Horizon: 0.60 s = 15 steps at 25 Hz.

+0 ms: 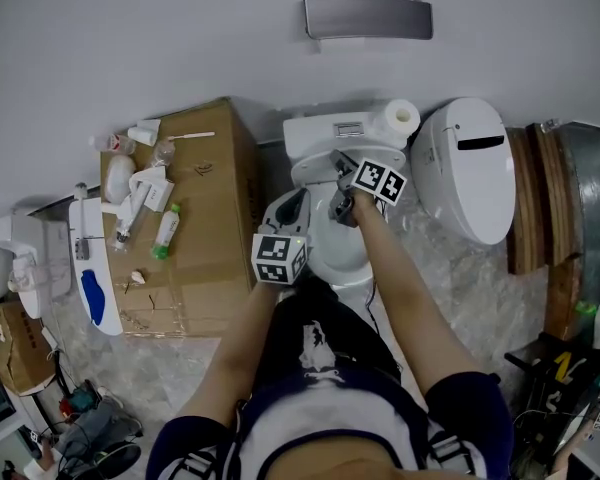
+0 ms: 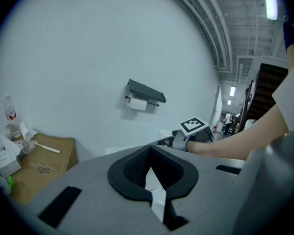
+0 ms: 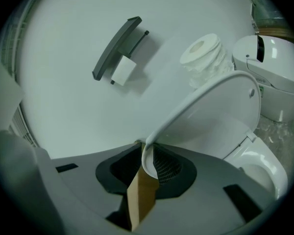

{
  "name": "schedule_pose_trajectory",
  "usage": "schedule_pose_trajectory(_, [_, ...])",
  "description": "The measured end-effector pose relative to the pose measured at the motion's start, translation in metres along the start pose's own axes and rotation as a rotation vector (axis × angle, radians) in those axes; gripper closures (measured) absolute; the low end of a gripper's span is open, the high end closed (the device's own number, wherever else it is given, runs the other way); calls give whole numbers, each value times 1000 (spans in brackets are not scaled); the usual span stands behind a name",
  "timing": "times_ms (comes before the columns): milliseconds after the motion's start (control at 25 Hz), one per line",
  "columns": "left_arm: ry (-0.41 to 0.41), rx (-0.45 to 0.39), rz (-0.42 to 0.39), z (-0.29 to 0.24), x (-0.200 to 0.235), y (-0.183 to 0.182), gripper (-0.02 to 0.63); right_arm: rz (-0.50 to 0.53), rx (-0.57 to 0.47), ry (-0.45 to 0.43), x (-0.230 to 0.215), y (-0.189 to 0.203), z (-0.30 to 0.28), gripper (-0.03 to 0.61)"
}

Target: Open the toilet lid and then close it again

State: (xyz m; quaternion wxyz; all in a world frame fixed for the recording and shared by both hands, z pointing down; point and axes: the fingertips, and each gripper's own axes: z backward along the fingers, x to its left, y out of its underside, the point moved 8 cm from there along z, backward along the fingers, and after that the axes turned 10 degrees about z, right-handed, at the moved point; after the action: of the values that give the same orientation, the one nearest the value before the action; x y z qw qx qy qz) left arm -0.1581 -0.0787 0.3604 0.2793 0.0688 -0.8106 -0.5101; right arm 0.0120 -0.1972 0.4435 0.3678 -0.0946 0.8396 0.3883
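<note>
The white toilet (image 1: 325,243) stands against the wall below me. Its lid (image 3: 213,114) is lifted and tilted up over the bowl (image 3: 262,168). My right gripper (image 3: 146,153) is shut on the lid's front rim, which runs between its brown pad and its mesh pad; in the head view that gripper (image 1: 340,206) sits over the bowl. My left gripper (image 1: 292,208) hovers just to the left of it, apart from the lid. In its own view the left gripper (image 2: 149,169) has its fingertips together with nothing in them, and the right gripper's marker cube (image 2: 193,126) shows beyond.
A toilet roll (image 1: 401,118) rests on the tank. A grey paper holder (image 1: 368,18) hangs on the wall above. A cardboard box (image 1: 215,218) with bottles and small items stands left of the toilet. A second white toilet lid (image 1: 470,168) and wooden boards (image 1: 535,203) are at the right.
</note>
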Motion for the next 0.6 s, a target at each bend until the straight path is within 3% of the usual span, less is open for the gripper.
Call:
schedule_pose_trajectory(120, [6,-5,12,2,0,-1,608,22,2,-1,2,5,10,526])
schedule_pose_trajectory(200, [40,-11,66,4,1,-2,608,27,11,10,3,11,21,515])
schedule_pose_trajectory(280, [67,-18,114,7,0,-3,609,105,9,13,12,16,35,517])
schedule_pose_trajectory(480, [83,-8,52,12,-15,3,609,580,-113,-60,71,32,89,546])
schedule_pose_trajectory(600, [90,-6,29,20,-27,12,609,844,-172,19,96,52,122,560])
